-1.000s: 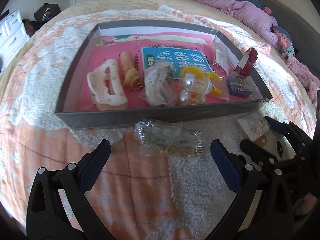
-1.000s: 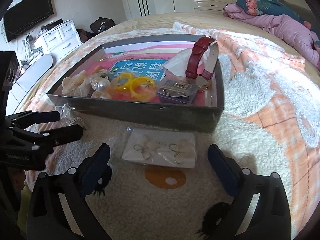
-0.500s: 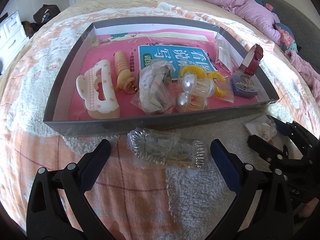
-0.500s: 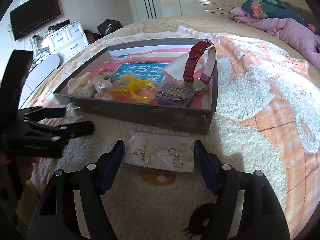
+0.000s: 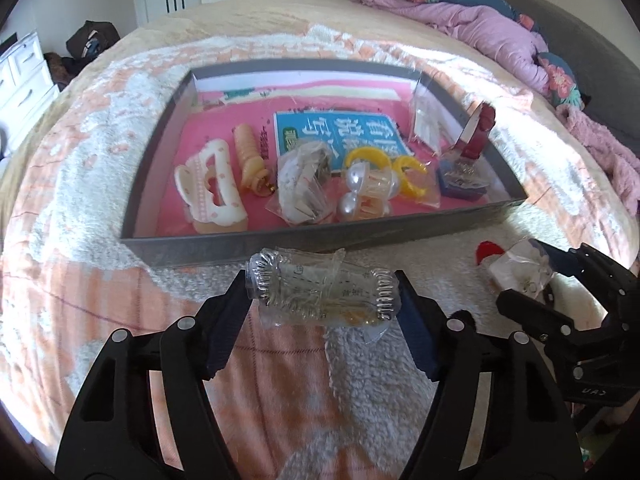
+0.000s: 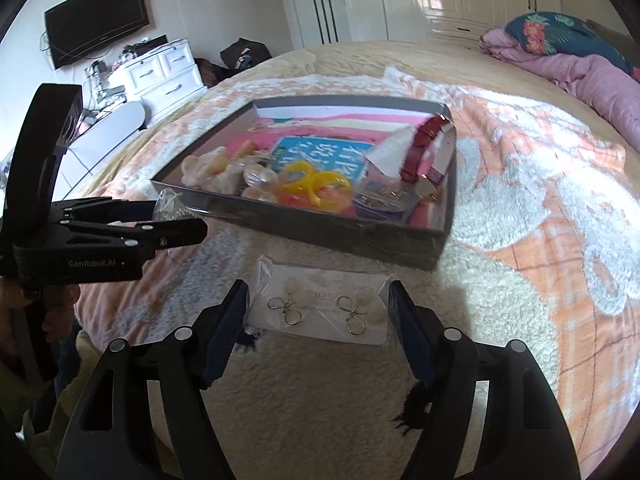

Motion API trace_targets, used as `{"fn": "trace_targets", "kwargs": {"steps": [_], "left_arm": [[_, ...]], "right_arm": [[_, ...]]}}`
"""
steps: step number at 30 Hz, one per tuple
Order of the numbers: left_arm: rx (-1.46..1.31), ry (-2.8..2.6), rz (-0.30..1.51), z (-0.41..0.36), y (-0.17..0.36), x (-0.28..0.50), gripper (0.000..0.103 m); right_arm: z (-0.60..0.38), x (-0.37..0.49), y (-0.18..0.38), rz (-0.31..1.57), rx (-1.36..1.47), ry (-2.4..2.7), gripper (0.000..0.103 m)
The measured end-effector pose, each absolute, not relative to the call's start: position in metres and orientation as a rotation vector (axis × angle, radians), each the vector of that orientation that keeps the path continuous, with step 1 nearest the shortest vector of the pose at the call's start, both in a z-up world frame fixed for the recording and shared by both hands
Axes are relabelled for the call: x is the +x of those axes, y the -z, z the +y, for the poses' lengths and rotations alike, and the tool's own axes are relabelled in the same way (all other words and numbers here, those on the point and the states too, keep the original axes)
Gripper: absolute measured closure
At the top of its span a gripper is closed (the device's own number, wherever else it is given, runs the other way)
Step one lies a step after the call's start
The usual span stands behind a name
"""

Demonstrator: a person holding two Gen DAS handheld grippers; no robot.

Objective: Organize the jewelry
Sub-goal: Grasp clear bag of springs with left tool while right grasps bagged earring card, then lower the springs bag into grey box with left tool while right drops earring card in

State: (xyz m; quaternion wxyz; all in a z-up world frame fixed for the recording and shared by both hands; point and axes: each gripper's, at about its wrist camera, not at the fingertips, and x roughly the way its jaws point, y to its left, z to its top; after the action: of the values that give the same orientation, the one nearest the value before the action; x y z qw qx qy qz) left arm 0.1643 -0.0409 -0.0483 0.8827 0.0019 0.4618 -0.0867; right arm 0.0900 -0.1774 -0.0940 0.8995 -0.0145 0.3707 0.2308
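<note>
A grey tray on the bed holds hair clips, yellow rings, a red watch and small bags. My left gripper is shut on a clear plastic packet and holds it just in front of the tray's near wall. My right gripper is shut on a clear bag with an earring card, holding it by both side edges before the tray. The earring bag also shows in the left wrist view, and the left gripper shows in the right wrist view.
The tray lies on an orange and white fluffy blanket. A purple quilt is heaped at the far right of the bed. White drawers and a wall television stand beyond the bed's left side.
Both grippers have closed, the left on the clear packet and the right on the earring bag. Both items now sit higher, lifted off the blanket.
</note>
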Motion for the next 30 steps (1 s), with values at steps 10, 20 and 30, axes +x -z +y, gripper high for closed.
{"fn": "trace_targets", "kwargs": {"steps": [10,20,30], "left_arm": [[-0.052,0.132,0.891,-0.009,0.015,0.151,0.041],[-0.086,0.086,0.853,0.018,-0.003,0.162,0.041],[-0.087,0.092,0.831,0.017,-0.015,0.185,0.041]], "right_arm": [[-0.147,0.087,0.070,0.711,-0.078,-0.537,0.033],[-0.135,0.110,0.051,0.664,-0.078,-0.540,0.033],[-0.145,0.133,0.041,0.636,-0.081,-0.490,0.033]]}}
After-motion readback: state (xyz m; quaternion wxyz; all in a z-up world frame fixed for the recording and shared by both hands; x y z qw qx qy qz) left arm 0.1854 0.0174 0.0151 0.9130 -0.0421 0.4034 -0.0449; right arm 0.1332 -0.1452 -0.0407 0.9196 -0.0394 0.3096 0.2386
